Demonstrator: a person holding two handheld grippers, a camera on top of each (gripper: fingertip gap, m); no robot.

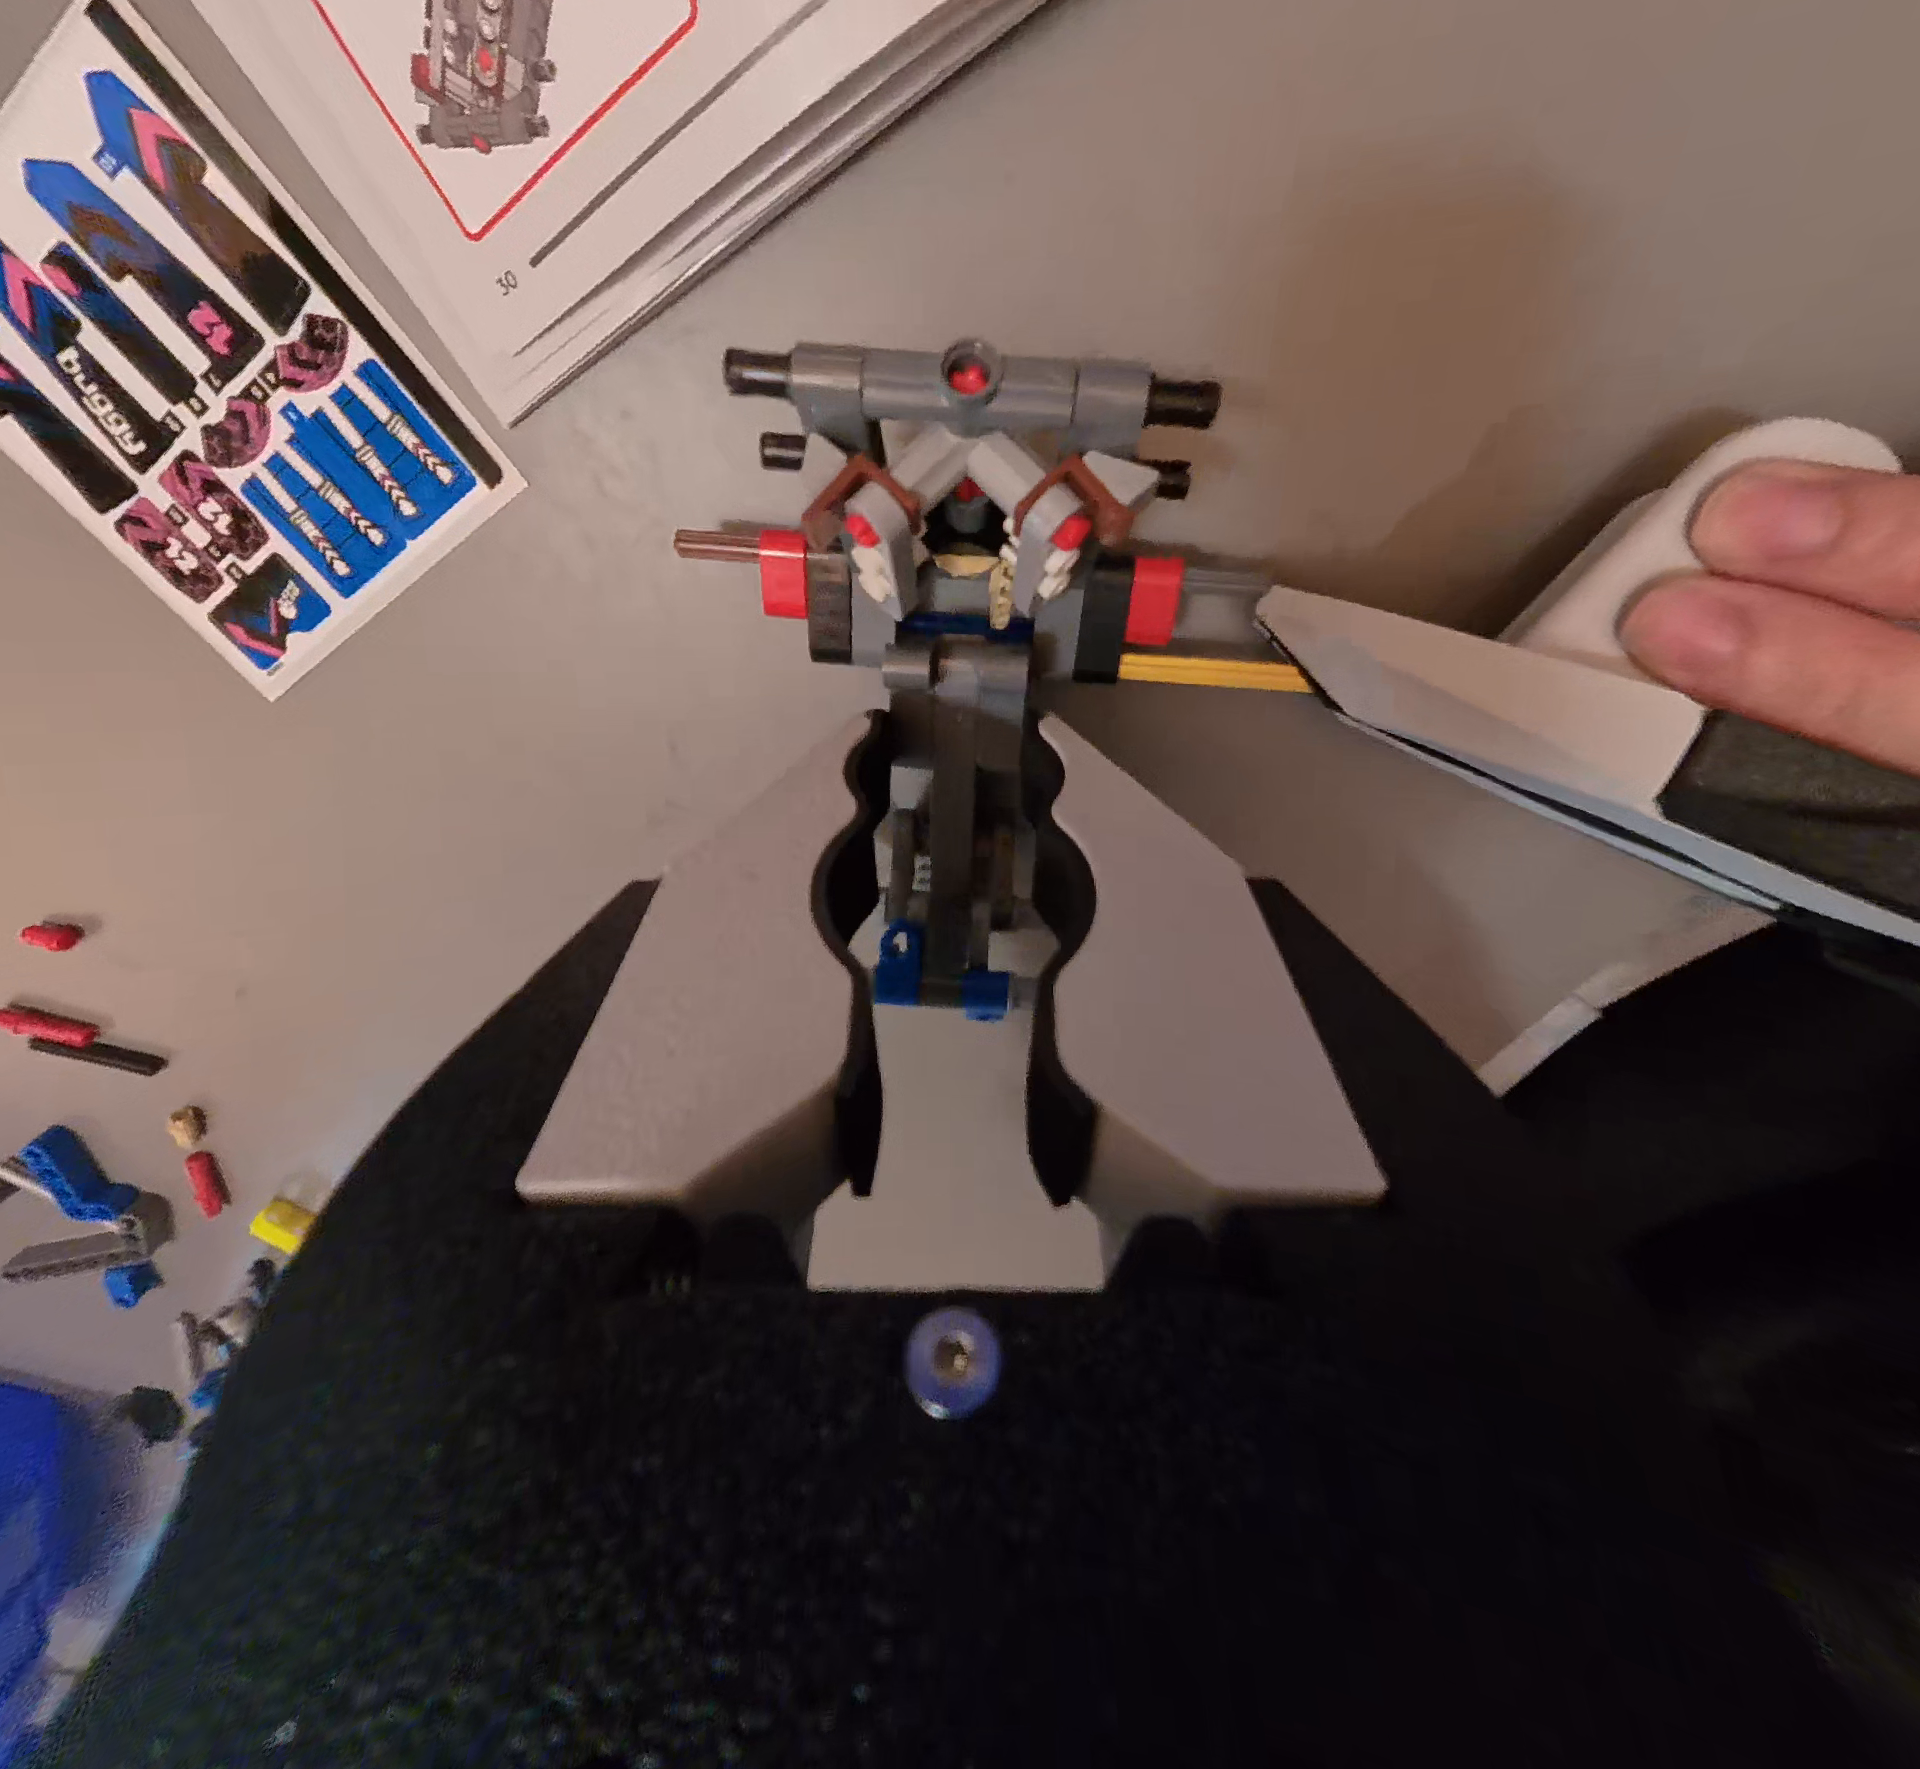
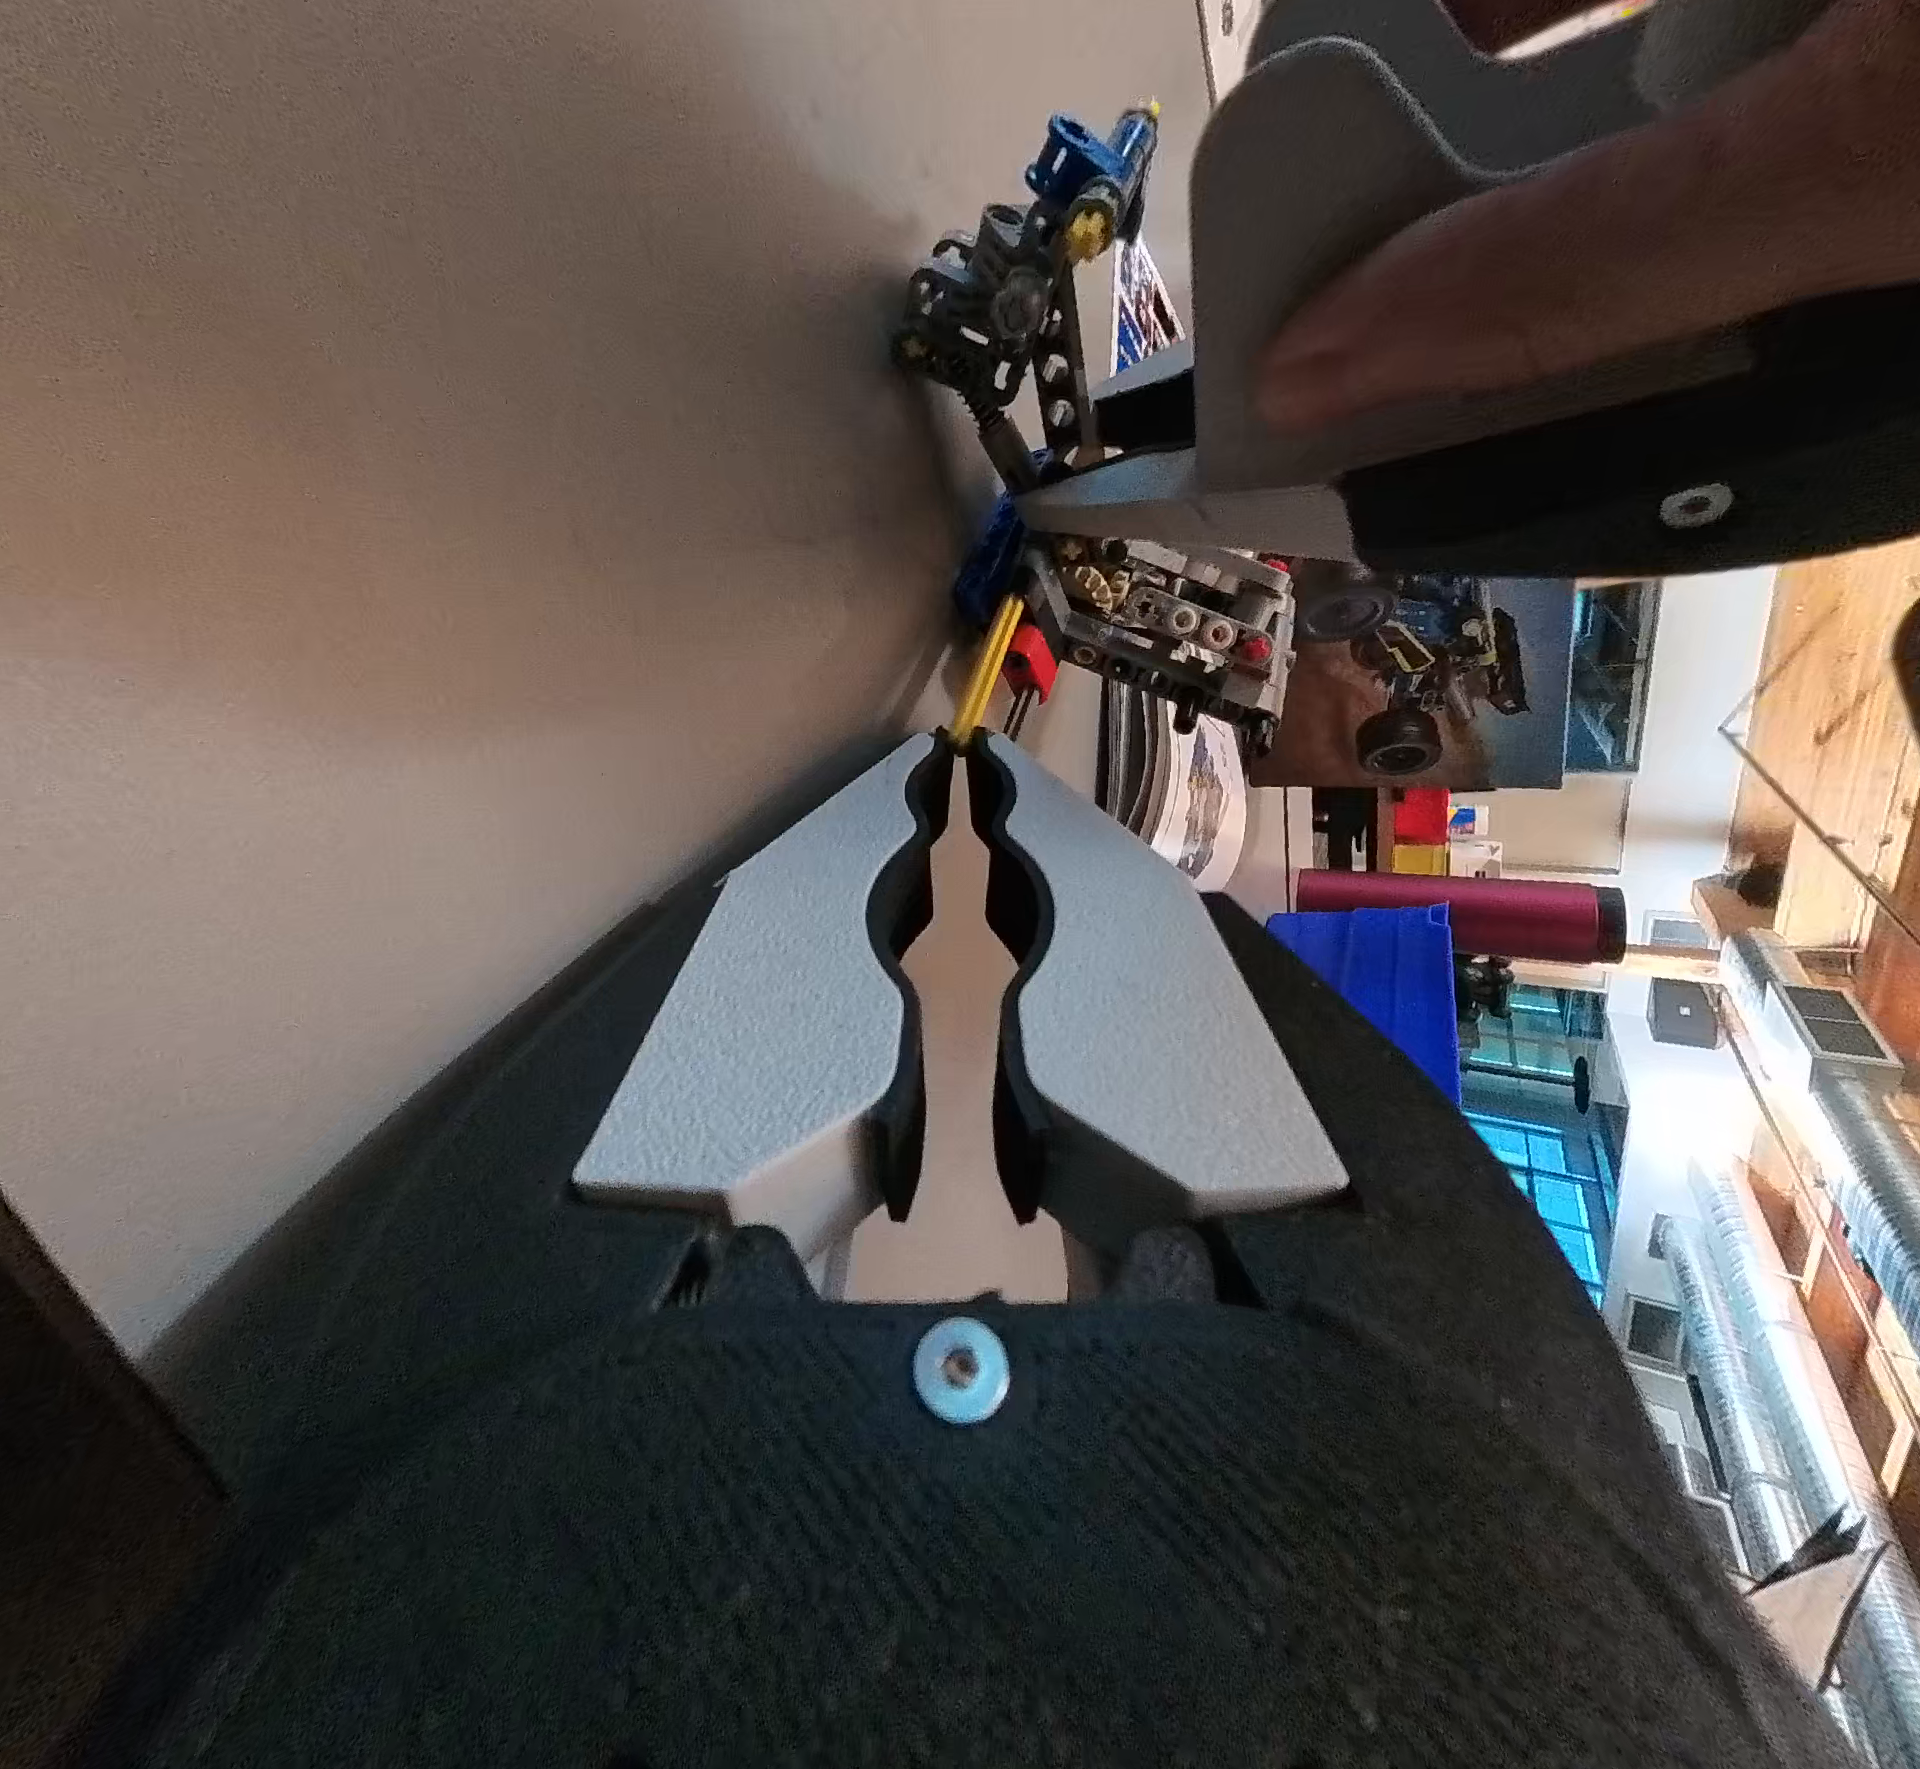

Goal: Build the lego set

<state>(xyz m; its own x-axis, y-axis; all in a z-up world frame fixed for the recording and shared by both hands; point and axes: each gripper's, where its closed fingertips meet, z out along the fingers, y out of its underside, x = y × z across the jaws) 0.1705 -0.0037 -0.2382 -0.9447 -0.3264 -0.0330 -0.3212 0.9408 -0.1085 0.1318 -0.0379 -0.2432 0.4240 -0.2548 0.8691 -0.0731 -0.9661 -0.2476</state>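
The part-built lego assembly (image 1: 966, 493), grey with red, brown and black parts, lies on the grey table. My left gripper (image 1: 961, 732) is shut on its long dark grey beam. A yellow axle (image 1: 1205, 672) sticks out of its right side. My right gripper (image 1: 1294, 644) comes in from the right, held by a hand (image 1: 1787, 576), and is shut on that axle's end. In the right wrist view its tips (image 2: 958, 745) pinch the yellow axle (image 2: 987, 670), which runs into the assembly (image 2: 1164, 618). The left gripper (image 2: 1049, 501) clamps the assembly from above there.
An open instruction booklet (image 1: 727, 57) and a sticker sheet (image 1: 208, 369) lie at the far left. Loose red, blue, black and yellow pieces (image 1: 104, 1189) lie at the near left. A blue bin (image 2: 1371, 981), a maroon cylinder (image 2: 1455, 919) and the set's box (image 2: 1455, 680) stand beyond. My right fingertips sit around 6 cm from my left ones.
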